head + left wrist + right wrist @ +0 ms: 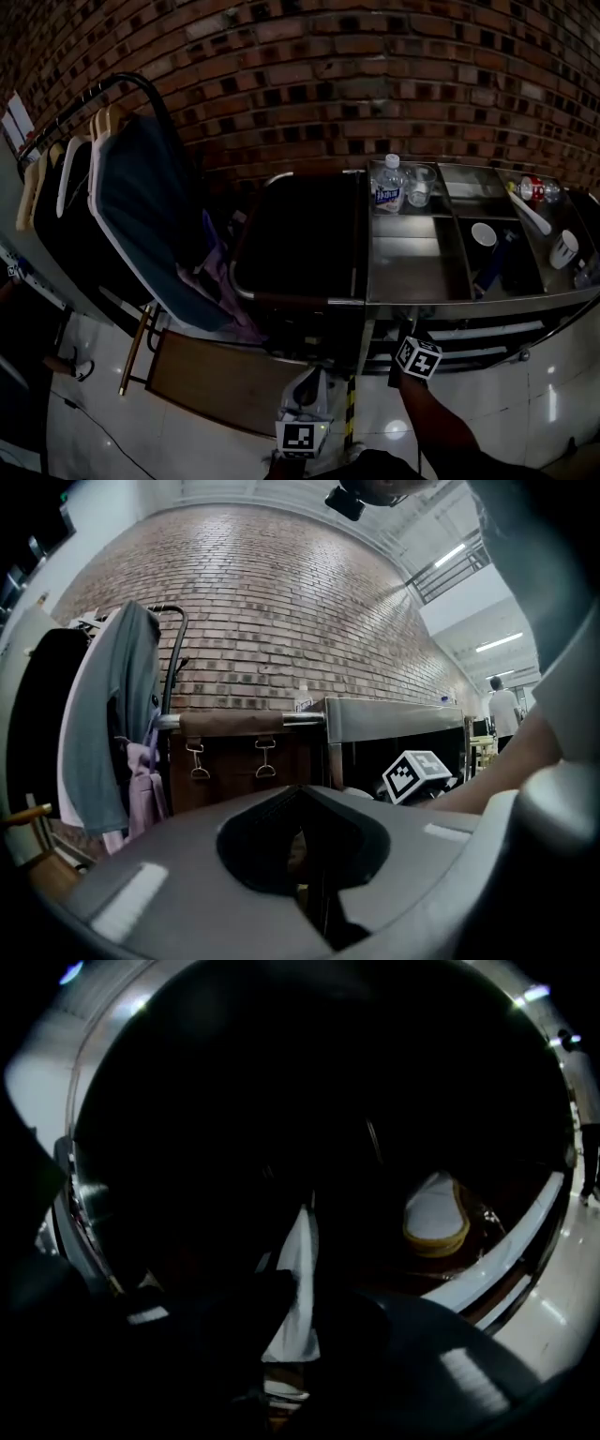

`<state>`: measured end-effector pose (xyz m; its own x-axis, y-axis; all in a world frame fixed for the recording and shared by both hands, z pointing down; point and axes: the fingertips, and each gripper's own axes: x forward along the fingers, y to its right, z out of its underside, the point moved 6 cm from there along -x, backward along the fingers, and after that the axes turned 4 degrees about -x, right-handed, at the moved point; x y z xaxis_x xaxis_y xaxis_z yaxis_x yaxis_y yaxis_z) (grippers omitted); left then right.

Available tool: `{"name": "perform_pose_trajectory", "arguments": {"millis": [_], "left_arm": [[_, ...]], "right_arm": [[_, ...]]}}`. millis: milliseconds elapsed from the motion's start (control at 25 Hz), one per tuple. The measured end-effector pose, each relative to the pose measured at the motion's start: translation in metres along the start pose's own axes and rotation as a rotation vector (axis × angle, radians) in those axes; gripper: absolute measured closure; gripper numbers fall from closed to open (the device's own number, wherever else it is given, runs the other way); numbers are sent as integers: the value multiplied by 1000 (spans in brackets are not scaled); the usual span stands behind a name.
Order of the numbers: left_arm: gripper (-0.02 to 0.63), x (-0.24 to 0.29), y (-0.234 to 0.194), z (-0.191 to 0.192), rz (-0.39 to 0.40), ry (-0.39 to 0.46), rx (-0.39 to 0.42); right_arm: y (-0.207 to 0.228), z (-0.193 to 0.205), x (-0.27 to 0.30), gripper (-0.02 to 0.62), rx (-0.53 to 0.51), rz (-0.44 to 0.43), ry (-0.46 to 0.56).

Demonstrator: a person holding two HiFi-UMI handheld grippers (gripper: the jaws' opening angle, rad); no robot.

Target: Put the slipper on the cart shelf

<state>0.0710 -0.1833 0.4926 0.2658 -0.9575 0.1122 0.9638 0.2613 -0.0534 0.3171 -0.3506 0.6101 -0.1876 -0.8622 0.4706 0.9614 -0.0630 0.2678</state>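
- Right gripper (292, 1309): jaws clamped on a white slipper (300, 1241).
- Slipper was held edge-on, long axis running away along the jaws, far end pointing into the dark cart shelf (394, 1265).
- Second slipper (436, 1218), yellow-rimmed, lay on that shelf to the right, apart from the held one.
- Right forearm (436, 422) reached forward and down under the cart (412, 272); the steel top hid the jaws from the head view.
- Left gripper (309, 394): jaws drawn together, empty, low before the cart.
- Bottle (389, 185) and cup (419, 185) stood on top; hung garments (141, 187) to the left.
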Motion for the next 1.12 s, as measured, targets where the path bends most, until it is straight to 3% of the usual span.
{"name": "perform_pose_trajectory", "arguments": {"millis": [160, 360, 520, 720, 880, 920, 1120], "left_arm": [[589, 0, -1, -3, 1, -4, -16], [589, -6, -1, -13, 2, 24, -27], [589, -12, 0, -24, 2, 41, -29], [589, -20, 1, -23, -5, 49, -50], [589, -25, 6, -24, 5, 45, -33], [589, -26, 8, -24, 6, 49, -32], [589, -25, 17, -27, 26, 64, -41]], "right_arm": [[-1, -5, 7, 515, -105, 46, -14], [0, -3, 9, 511, -155, 106, -10], [7, 4, 11, 433, -201, 194, -56], [10, 9, 20, 417, -393, 216, -53], [8, 5, 14, 409, -435, 208, -16], [5, -1, 6, 373, -427, 198, 14], [-21, -23, -58, 379, -401, 54, 156]]}}
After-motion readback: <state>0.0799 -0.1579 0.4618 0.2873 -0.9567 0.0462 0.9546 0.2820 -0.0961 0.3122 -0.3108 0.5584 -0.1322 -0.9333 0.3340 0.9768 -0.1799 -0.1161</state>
